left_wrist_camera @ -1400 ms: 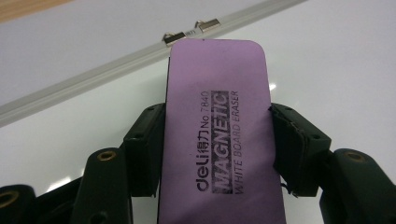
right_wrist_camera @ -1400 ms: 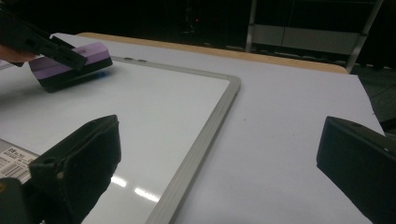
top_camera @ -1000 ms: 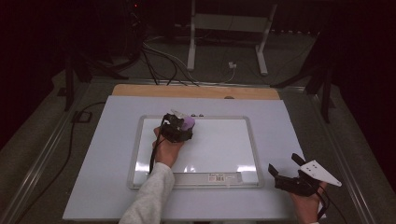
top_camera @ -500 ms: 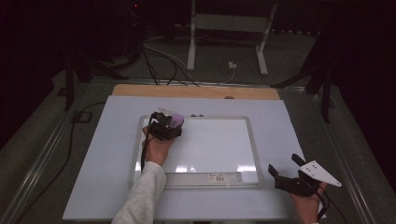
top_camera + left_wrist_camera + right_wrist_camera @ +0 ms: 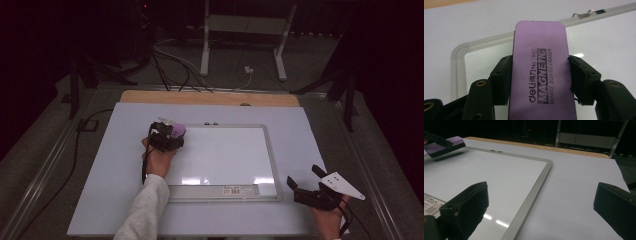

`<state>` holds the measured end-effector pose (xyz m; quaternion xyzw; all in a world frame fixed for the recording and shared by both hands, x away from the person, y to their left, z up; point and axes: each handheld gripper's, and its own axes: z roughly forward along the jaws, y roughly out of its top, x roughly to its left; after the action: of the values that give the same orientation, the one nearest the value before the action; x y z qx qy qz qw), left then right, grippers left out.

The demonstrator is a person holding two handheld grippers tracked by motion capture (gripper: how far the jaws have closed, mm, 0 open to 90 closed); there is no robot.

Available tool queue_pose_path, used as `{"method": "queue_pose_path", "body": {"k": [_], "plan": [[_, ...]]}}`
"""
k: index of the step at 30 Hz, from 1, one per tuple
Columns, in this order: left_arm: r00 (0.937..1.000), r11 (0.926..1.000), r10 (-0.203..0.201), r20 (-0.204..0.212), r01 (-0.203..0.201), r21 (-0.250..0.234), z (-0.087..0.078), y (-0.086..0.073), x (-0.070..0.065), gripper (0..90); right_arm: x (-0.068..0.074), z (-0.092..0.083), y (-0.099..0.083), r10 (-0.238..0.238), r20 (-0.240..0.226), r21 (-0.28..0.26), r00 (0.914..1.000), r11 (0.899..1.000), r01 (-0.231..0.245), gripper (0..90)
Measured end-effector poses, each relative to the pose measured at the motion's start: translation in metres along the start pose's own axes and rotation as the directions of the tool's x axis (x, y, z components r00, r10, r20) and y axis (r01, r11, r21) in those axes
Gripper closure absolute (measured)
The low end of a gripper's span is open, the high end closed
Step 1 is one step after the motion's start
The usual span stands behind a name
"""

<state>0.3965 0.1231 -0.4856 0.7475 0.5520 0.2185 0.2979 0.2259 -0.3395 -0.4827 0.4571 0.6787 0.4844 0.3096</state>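
Observation:
A purple magnetic whiteboard eraser (image 5: 541, 72) sits clamped between both jaws of my left gripper (image 5: 540, 80), which is shut on it. From above, that left gripper (image 5: 167, 136) holds the eraser (image 5: 178, 129) over the far left corner of the whiteboard (image 5: 225, 155). The corner of the whiteboard (image 5: 459, 62) lies just below the eraser. My right gripper (image 5: 306, 184) stands open near the table's front right, off the board's right edge, nothing between its jaws. From the right gripper view the eraser (image 5: 445, 145) shows far left over the whiteboard (image 5: 499, 177).
The whiteboard lies on a pale table top (image 5: 300, 130) with a wooden strip (image 5: 210, 98) along the far edge. A barcode label (image 5: 235, 189) sits on the board's near frame. Two clips (image 5: 210, 123) mark its far frame. Cables and stand legs cross the dark floor beyond.
My left gripper has carried the eraser leftward along the board's far edge to its far left corner. The right gripper has stayed put.

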Motion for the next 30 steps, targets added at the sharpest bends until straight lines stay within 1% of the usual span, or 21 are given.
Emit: {"method": "queue_pose_path", "body": {"k": [5,12,15,17,19,20,22,24,25,26,27,28,30], "plan": [[0.9995,0.9998,-0.02,-0.024,0.02,0.004,0.001,-0.005,0.008,41.8,0.0,0.0,0.0,-0.002,-0.001,0.002,1.0,1.0,0.002,0.2],[0.9977,0.9989,-0.042,-0.053,0.043,0.02,0.003,-0.01,0.015,41.8,0.0,0.0,0.0,-0.001,-0.001,0.001,1.0,1.0,0.001,0.2],[0.9969,0.9985,-0.046,-0.064,0.048,0.027,0.005,-0.012,0.015,41.8,0.0,0.0,0.0,0.0,-0.001,0.0,1.0,1.0,0.0,0.2],[0.9965,0.9984,-0.041,-0.073,0.044,0.037,0.008,-0.015,0.015,41.7,0.0,0.0,0.0,0.0,-0.001,-0.001,1.0,1.0,0.0,0.2],[0.9958,0.9985,-0.039,-0.082,0.042,0.034,0.009,-0.017,0.014,40.8,0.0,0.0,0.0,0.0,-0.002,0.001,1.0,1.0,0.0,0.2],[0.9961,0.9984,-0.032,-0.083,0.035,0.044,0.01,-0.017,0.013,39.1,0.0,0.0,0.0,0.0,-0.002,0.001,1.0,1.0,0.0,0.2],[0.9947,0.9993,-0.011,-0.102,0.015,0.033,0.01,-0.018,0.01,34.2,0.0,0.0,0.0,0.0,-0.003,0.001,1.0,1.0,0.0,0.2],[0.9931,0.9999,0.013,-0.117,-0.013,-0.004,0.005,-0.017,0.006,31.3,0.0,0.0,0.0,-0.001,-0.002,0.001,1.0,1.0,0.001,0.1],[0.9917,0.9991,0.031,-0.125,-0.034,-0.026,0.002,-0.016,0.003,30.2,0.0,0.0,0.0,0.0,-0.002,0.001,1.0,1.0,0.0,0.1],[0.991,0.9971,0.049,-0.125,-0.056,-0.051,-0.002,-0.015,0.001,30.1,0.0,0.0,0.0,0.001,-0.002,0.0,1.0,1.0,-0.001,0.1],[0.991,0.9948,0.066,-0.117,-0.074,-0.07,-0.005,-0.014,-0.002,30.8,0.0,0.0,0.0,0.001,-0.002,0.001,1.0,1.0,-0.001,0.2],[0.9912,0.9928,0.084,-0.102,-0.092,-0.077,-0.007,-0.013,-0.004,32.9,0.0,0.0,0.0,0.001,-0.001,0.001,1.0,1.0,-0.001,0.2],[0.9892,0.9909,0.109,-0.098,-0.116,-0.068,-0.008,-0.011,-0.006,37.0,0.0,0.0,0.0,0.0,-0.003,0.001,1.0,1.0,0.0,0.1]]}}
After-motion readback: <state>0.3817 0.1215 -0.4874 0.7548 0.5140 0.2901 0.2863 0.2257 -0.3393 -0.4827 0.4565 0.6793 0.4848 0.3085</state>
